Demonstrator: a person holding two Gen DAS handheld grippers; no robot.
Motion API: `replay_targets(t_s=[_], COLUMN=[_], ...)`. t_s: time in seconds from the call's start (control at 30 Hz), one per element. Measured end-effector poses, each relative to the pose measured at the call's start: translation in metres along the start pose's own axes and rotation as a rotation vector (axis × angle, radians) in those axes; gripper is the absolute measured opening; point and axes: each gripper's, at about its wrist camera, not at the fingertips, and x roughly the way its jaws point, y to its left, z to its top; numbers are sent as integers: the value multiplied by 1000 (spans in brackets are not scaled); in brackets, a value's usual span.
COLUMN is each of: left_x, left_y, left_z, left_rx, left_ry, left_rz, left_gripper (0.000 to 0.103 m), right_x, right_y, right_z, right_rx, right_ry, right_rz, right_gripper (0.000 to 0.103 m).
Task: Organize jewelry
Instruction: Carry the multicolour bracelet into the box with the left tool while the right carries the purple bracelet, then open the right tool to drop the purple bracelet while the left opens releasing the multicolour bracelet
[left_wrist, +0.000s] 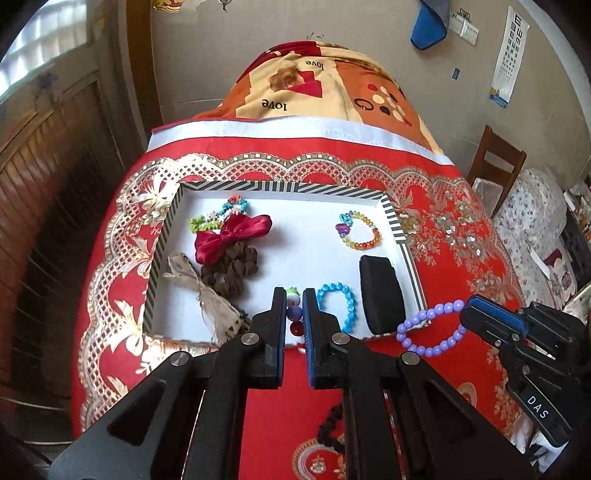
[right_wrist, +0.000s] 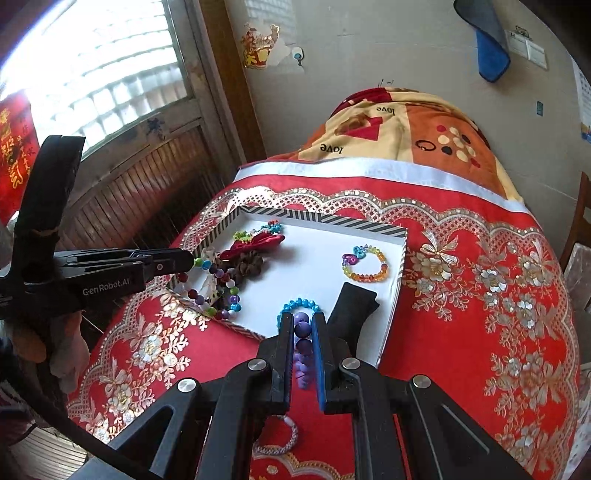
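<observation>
Bracelets, a red bow and scrunchie fill the striped tray; each hand-held gripper pinches a bead bracelet.

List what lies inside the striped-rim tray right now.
In the tray: flower bracelet, red bow, brown scrunchie, rainbow bracelet, blue bracelet, black pad, beige ribbon. The near edge is hidden by the left hand-held gripper.

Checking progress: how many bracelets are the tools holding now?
2: a mixed-colour bracelet in the left tool, over the tray; a purple bracelet in the right tool, at its near edge.
</observation>
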Motion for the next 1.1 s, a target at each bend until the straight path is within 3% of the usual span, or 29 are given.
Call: replay_targets(t_s=[0.67, 1.1], left_x=[88, 134], left_y=[-7, 44], left_z=[46, 36], left_rx=[21, -75], left_ry=[81, 152], left_rz=[-10, 60], left_gripper=[7, 7], right_x=[81, 171], right_y=[-32, -31], right_z=[58, 109], right_rx=[1, -11], right_ry=[75, 125], right_rz=[-26, 54], right_gripper=[9, 9])
